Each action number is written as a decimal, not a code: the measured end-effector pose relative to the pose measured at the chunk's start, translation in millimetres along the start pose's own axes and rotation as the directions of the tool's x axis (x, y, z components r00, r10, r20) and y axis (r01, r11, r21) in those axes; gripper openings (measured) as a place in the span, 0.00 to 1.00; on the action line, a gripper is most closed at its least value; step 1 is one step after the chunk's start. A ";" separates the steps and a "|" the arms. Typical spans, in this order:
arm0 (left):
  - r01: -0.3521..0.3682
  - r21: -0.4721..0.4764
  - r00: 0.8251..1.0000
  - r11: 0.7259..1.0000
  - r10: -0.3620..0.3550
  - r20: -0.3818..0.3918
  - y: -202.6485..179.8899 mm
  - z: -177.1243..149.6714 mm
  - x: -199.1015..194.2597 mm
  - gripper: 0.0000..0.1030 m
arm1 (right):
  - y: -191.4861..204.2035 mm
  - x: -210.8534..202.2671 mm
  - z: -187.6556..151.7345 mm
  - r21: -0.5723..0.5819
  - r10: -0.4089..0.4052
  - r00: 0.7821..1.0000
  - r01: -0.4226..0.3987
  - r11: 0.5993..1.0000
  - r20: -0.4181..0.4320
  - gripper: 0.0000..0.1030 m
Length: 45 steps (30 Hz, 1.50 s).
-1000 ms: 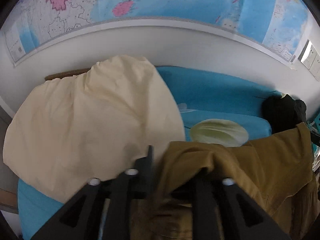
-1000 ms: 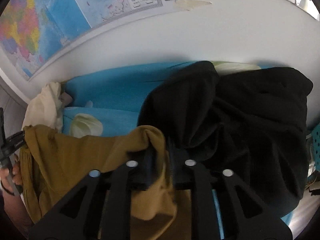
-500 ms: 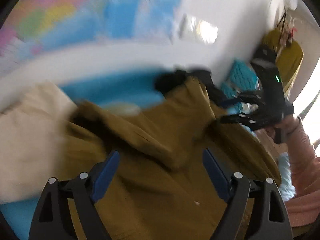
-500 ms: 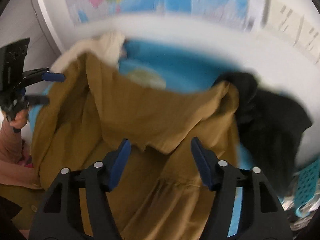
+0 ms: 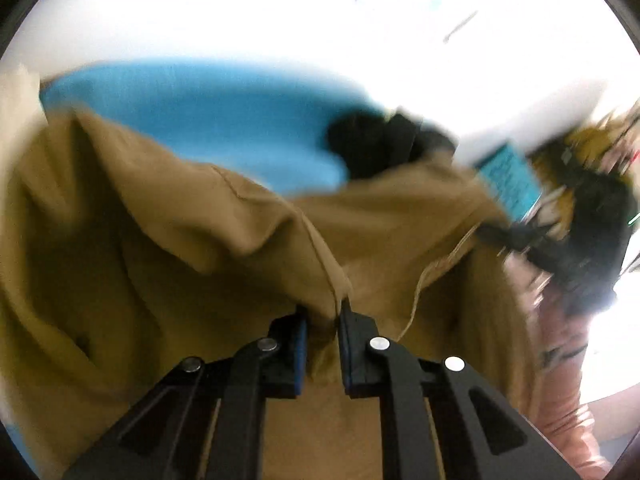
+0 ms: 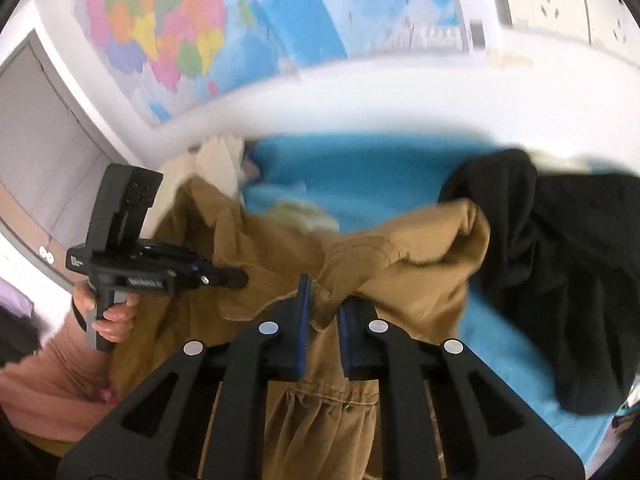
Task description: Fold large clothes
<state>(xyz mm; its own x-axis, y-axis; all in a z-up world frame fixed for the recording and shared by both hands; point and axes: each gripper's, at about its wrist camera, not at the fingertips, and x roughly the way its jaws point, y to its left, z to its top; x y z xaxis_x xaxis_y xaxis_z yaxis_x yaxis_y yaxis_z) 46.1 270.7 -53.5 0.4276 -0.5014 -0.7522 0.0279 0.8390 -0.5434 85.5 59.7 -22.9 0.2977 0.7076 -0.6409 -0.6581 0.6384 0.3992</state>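
Mustard-brown cotton garment point(image 6: 404, 248) hangs bunched over the bright blue bed sheet point(image 6: 360, 176), pinched at two places: the left gripper point(image 5: 322, 322) has its blue-padded fingers closed tight on a fold, and the right gripper point(image 6: 323, 300) is clamped on another ridge of cloth. Just beside it lies a black crumpled garment point(image 6: 560, 280), below a colourful wall map point(image 6: 180, 36)

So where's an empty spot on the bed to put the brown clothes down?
Bare blue sheet shows between the cream cloth and the black clothes, behind the brown garment. A narrower strip runs under the black pile. Right side is crowded.
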 end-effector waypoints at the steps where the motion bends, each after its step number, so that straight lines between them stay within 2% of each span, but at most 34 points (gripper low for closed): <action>1: 0.012 -0.023 0.999 1.000 -0.011 0.036 4.3 10.3 -9.5 0.14 | -3.2 0.4 6.7 0.015 -0.002 1.000 0.002 1.000 0.004 0.18; 2: 0.021 -0.046 0.997 0.999 -0.018 0.070 9.4 20.4 -17.6 0.16 | -6.3 1.7 13.3 0.020 -0.005 1.000 0.005 1.000 0.014 0.18; 3: 0.030 -0.066 0.995 0.997 -0.024 0.093 15.1 30.2 -22.9 0.23 | -8.9 1.7 21.8 0.015 -0.014 0.999 0.013 1.000 0.032 0.18; 6: 0.048 -0.117 0.994 0.992 -0.036 0.101 30.0 45.9 -26.7 0.31 | -20.0 3.4 35.2 0.022 -0.031 0.999 0.030 0.999 0.034 0.14; 9: 0.010 -0.167 0.995 0.986 0.007 0.103 48.2 53.8 -21.1 0.48 | -18.2 18.1 44.3 -0.012 -0.079 0.997 0.079 0.997 0.015 0.12; 10: -0.012 -0.208 0.993 0.978 0.036 0.114 56.4 56.7 -19.9 0.47 | -17.3 23.3 50.9 -0.014 -0.109 0.994 0.109 0.994 0.029 0.11; 12: -0.032 -0.238 0.988 0.971 0.067 0.139 64.8 69.5 -22.5 0.47 | -23.9 28.4 65.2 0.014 -0.093 0.995 0.092 0.996 0.043 0.10; 14: -0.052 -0.261 0.985 0.964 0.092 0.143 71.2 80.4 -24.6 0.47 | -31.0 36.4 80.8 0.048 -0.111 0.992 0.109 0.993 0.060 0.10; 15: -0.093 -0.280 0.980 0.955 0.137 0.143 75.1 83.2 -25.8 0.47 | -36.7 45.3 92.3 0.076 -0.110 0.992 0.105 0.992 0.067 0.10; 17: -0.115 -0.282 0.971 0.952 0.168 0.168 77.8 86.1 -30.4 0.49 | -51.7 62.0 103.6 0.159 -0.116 0.991 0.104 0.982 0.063 0.11; 19: -0.130 -0.251 0.958 0.959 0.186 0.216 72.1 82.0 -41.5 0.60 | -62.6 81.6 108.3 0.193 -0.145 0.989 0.136 0.972 0.036 0.21; 21: -0.146 -0.181 0.944 0.972 0.192 0.269 59.6 76.0 -52.6 0.66 | -71.2 93.7 108.3 0.220 -0.180 0.983 0.171 0.960 0.023 0.47; 23: -0.198 -0.082 0.933 0.977 0.213 0.291 43.2 67.4 -60.8 0.72 | -76.7 85.1 99.9 0.241 -0.214 0.976 0.196 0.951 0.051 0.56; 26: -0.256 0.089 0.930 0.963 0.220 0.294 23.7 53.1 -64.1 0.78 | -65.1 49.9 78.3 0.151 -0.162 0.981 0.144 0.978 0.111 0.69; 27: -0.265 0.132 0.935 0.955 0.221 0.279 20.3 47.9 -63.2 0.79 | -58.9 38.4 67.2 0.107 -0.172 0.979 0.160 0.981 0.107 0.76; 30: -0.242 0.234 0.962 0.942 0.201 0.183 0.8 40.7 -34.4 0.79 | -29.2 11.5 19.8 -0.054 -0.171 0.984 0.174 0.983 0.048 0.82; 32: -0.225 0.271 0.973 0.936 0.204 0.105 -11.6 43.7 -5.4 0.79 | -13.3 10.2 -4.7 -0.114 -0.187 0.982 0.186 0.976 -0.002 0.86; 35: -0.222 0.304 0.974 0.926 0.228 0.015 -21.0 49.5 38.3 0.75 | 10.8 19.3 -42.5 -0.230 -0.240 0.968 0.217 0.949 -0.078 0.88; 37: -0.300 0.301 0.951 0.905 0.310 0.018 -17.8 54.4 59.2 0.69 | 18.0 29.1 -55.7 -0.302 -0.323 0.941 0.280 0.911 -0.099 0.68; 38: -0.338 0.283 0.938 0.898 0.345 0.027 -11.9 62.9 65.0 0.66 | 18.1 30.9 -60.0 -0.318 -0.320 0.940 0.271 0.909 -0.114 0.33; 39: -0.349 0.230 0.935 0.908 0.355 0.017 0.4 74.0 69.4 0.59 | 16.1 31.1 -60.5 -0.313 -0.315 0.940 0.263 0.913 -0.130 0.10; 40: -0.340 0.163 0.939 0.926 0.345 0.001 15.2 86.7 71.0 0.51 | 9.8 23.4 -58.3 -0.289 -0.334 0.936 0.290 0.912 -0.115 0.09; 41: -0.347 0.083 0.937 0.934 0.349 -0.005 34.1 96.9 69.5 0.45 | 3.4 5.7 -53.9 -0.262 -0.323 0.944 0.297 0.918 -0.064 0.06; 42: -0.350 0.004 0.937 0.937 0.350 -0.004 52.1 104.7 66.1 0.30 | -5.7 -16.0 -50.4 -0.219 -0.316 0.949 0.306 0.926 -0.009 0.06; 43: -0.347 -0.057 0.938 0.936 0.347 -0.005 67.4 111.0 63.0 0.23 | -16.3 -37.2 -45.1 -0.165 -0.325 0.945 0.328 0.930 0.046 0.06; 45: -0.344 -0.145 0.937 0.928 0.349 0.011 88.5 115.5 53.1 0.23 | -38.1 -73.3 -40.3 -0.063 -0.349 0.928 0.359 0.931 0.132 0.06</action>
<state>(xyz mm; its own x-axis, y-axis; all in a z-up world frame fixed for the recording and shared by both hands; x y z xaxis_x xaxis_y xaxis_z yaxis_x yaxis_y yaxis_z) 175.7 342.8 -98.4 0.4204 -0.1749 -0.8903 -0.2519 0.9202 -0.2997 60.9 -28.7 -17.6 0.5970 0.4735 -0.6476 -0.5492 0.8297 0.1003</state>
